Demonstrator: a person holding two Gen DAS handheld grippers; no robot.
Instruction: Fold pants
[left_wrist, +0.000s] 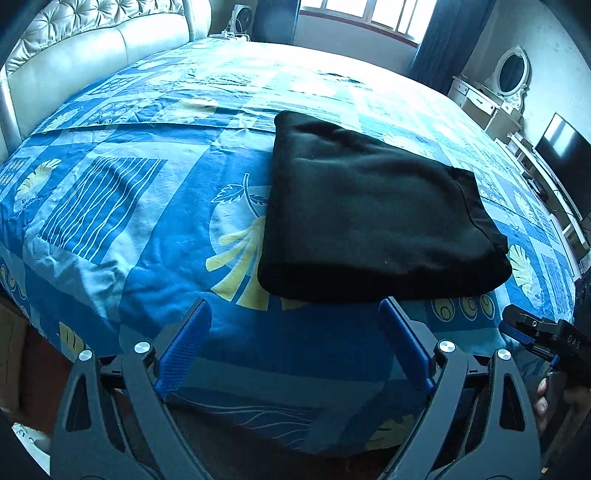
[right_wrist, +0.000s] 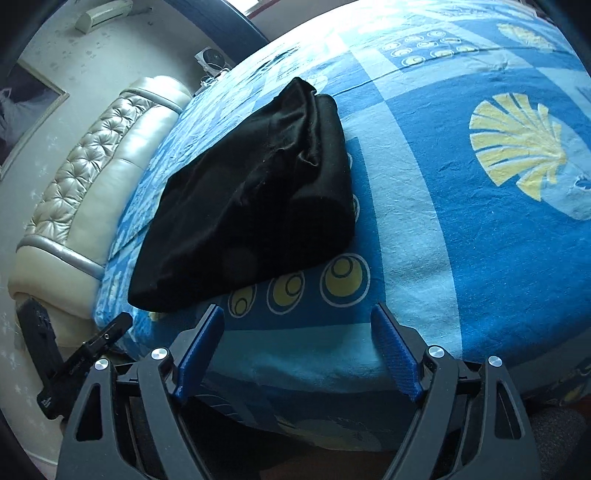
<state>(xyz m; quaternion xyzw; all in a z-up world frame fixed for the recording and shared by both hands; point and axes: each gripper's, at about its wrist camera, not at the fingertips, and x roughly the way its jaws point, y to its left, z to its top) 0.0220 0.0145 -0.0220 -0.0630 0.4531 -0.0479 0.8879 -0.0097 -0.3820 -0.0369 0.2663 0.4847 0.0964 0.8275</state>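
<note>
The black pants (left_wrist: 373, 218) lie folded into a thick rectangular bundle on the blue patterned bedspread (left_wrist: 147, 206). They also show in the right wrist view (right_wrist: 251, 206). My left gripper (left_wrist: 295, 314) is open and empty, just short of the bundle's near edge. My right gripper (right_wrist: 295, 317) is open and empty, near the bundle's near right corner. The right gripper shows at the right edge of the left wrist view (left_wrist: 517, 325), and the left gripper at the lower left of the right wrist view (right_wrist: 122, 325).
A padded cream headboard (left_wrist: 92, 48) stands at the bed's left end. A white dressing table with an oval mirror (left_wrist: 506, 85) and a TV (left_wrist: 565, 151) stand beyond the bed's right side. A window (left_wrist: 369, 14) is at the back.
</note>
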